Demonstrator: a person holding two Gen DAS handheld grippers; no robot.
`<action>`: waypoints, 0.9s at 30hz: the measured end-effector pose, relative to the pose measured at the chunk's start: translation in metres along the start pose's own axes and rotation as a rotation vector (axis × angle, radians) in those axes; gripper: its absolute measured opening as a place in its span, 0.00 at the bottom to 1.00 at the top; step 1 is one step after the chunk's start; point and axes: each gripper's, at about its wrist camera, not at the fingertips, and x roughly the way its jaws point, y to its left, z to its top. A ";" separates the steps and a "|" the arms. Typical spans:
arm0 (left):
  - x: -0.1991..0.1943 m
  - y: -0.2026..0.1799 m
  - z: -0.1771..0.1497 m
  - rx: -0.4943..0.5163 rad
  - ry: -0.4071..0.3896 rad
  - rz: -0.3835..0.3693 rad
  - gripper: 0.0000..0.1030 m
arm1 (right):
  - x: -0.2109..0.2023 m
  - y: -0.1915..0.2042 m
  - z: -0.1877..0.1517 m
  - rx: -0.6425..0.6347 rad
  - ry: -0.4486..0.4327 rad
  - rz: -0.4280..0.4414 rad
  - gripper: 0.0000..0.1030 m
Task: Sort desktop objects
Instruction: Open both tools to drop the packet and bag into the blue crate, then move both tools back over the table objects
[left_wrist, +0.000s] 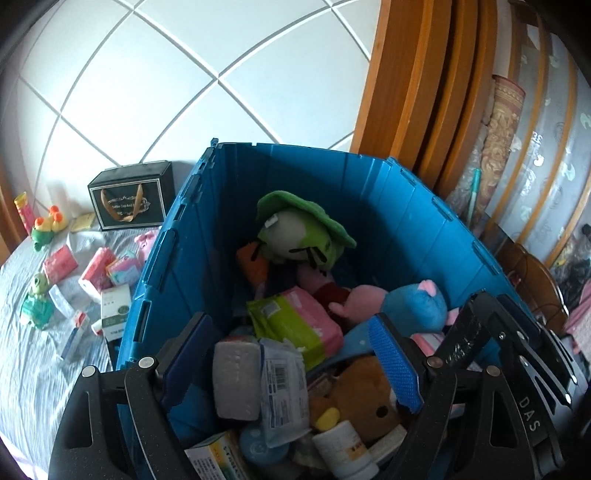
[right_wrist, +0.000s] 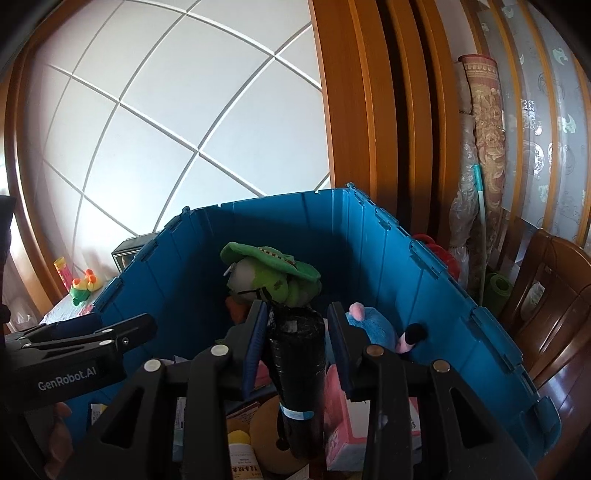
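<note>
A blue plastic crate (left_wrist: 369, 192) holds several plush toys, among them a green frog with a hat (left_wrist: 299, 232), plus tissue packs and bottles. My left gripper (left_wrist: 291, 354) hangs open and empty over the crate's near end. In the right wrist view the same crate (right_wrist: 406, 266) shows with the frog (right_wrist: 273, 277) inside. My right gripper (right_wrist: 297, 325) is shut on a black roll of bags (right_wrist: 299, 369) held above the crate. The left gripper shows at the left of that view (right_wrist: 85, 339).
Left of the crate, a striped cloth table (left_wrist: 33, 354) carries tissue packs (left_wrist: 98, 273), small boxes, green toy figures (left_wrist: 37, 306), rubber ducks (left_wrist: 50, 223) and a black gift box (left_wrist: 133, 194). A wooden frame and rolled mats (right_wrist: 487, 155) stand at right, a wooden chair (right_wrist: 554, 295) beyond.
</note>
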 end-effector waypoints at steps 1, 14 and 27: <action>0.000 0.000 0.000 0.002 -0.002 0.002 0.86 | 0.000 0.000 0.000 0.003 -0.003 -0.003 0.32; -0.032 -0.013 -0.011 0.088 -0.128 0.057 0.95 | -0.030 -0.005 0.006 0.011 -0.103 -0.013 1.00; -0.065 -0.009 -0.032 0.098 -0.154 0.048 0.97 | -0.069 -0.004 0.003 -0.003 -0.140 -0.042 1.00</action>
